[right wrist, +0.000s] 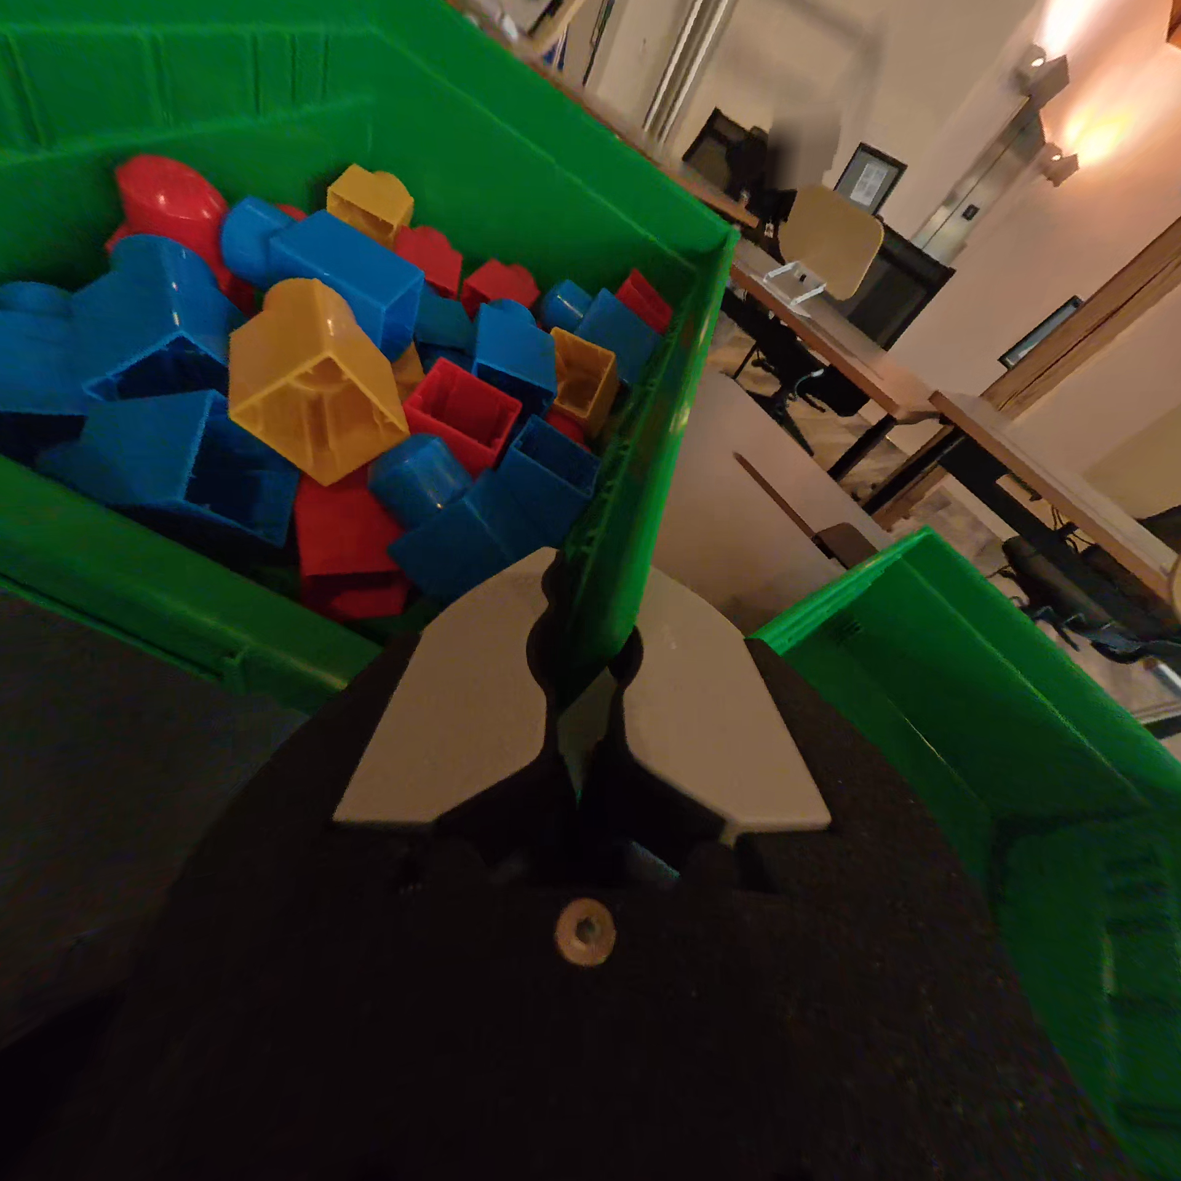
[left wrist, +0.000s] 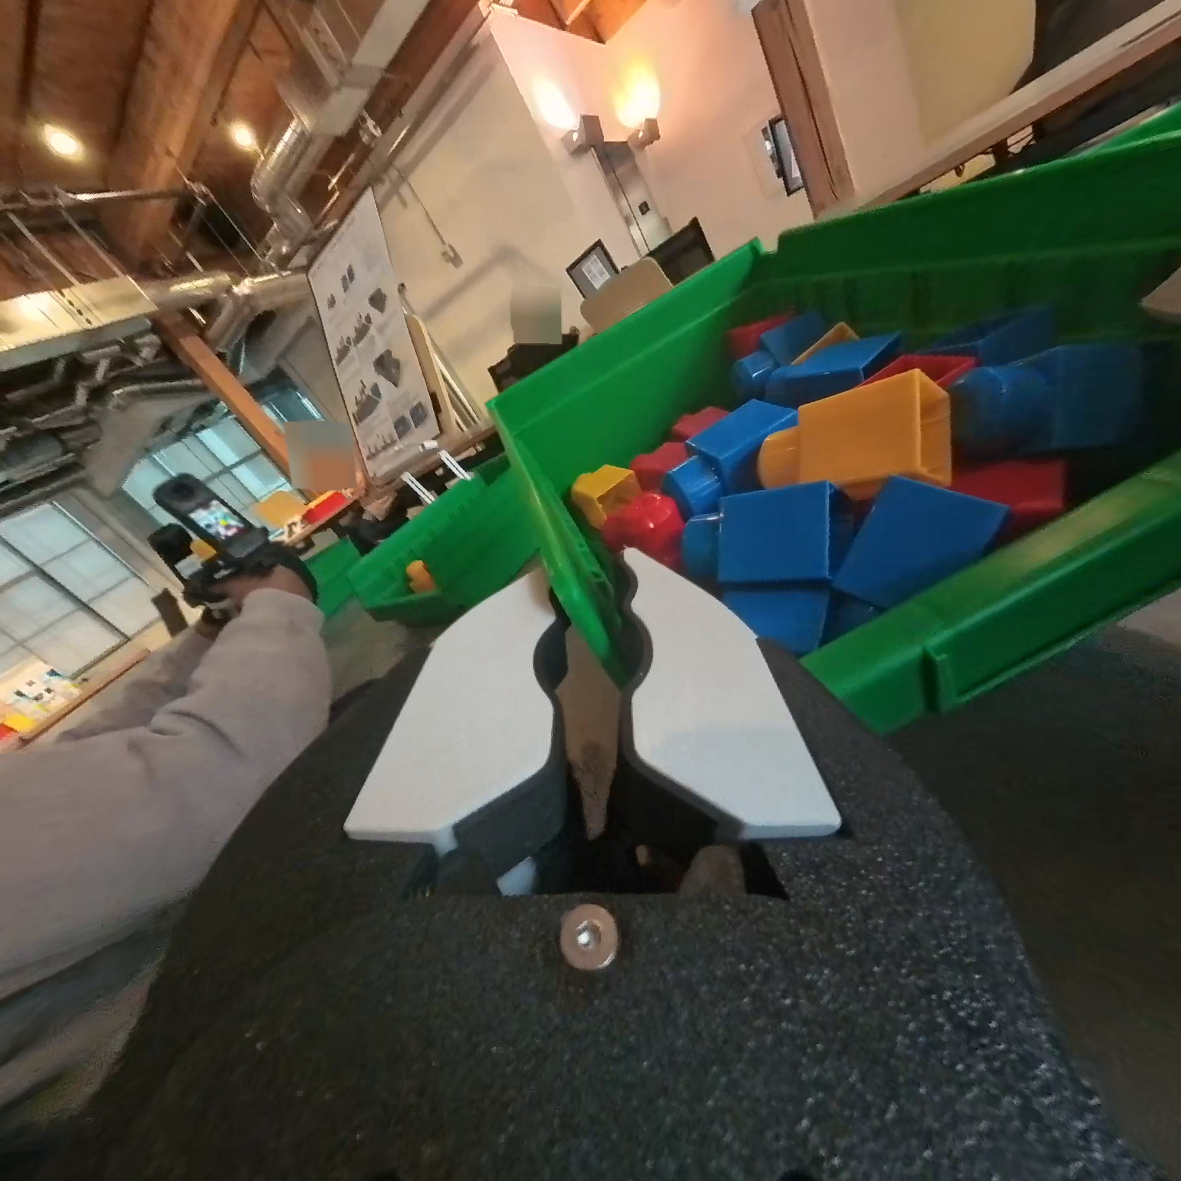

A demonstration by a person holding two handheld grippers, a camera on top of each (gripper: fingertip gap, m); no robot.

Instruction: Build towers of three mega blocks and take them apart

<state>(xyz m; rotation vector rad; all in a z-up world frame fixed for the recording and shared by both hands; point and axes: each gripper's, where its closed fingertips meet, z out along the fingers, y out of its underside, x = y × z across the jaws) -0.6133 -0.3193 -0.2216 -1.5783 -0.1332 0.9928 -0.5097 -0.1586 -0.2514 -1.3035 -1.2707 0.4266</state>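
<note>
Between each gripper's narrowed jaws sits a side wall of the green bin [left wrist: 639,383]: left gripper [left wrist: 591,613], right gripper [right wrist: 591,613]. Mega blocks [right wrist: 319,383] lie heaped inside, none stacked, nearest the right gripper, up-left of it.

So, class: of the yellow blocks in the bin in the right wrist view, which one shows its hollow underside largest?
The big yellow block atop the pile's middle, open base tilted toward the camera; the other yellow blocks look smaller.

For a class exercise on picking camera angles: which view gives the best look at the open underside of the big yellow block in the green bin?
The right wrist view: the big yellow block faces the camera there, its hollow underside and inner ribs visible. The left wrist view shows the same block lying sideways atop the pile in the green bin, mostly its outer walls.
</note>
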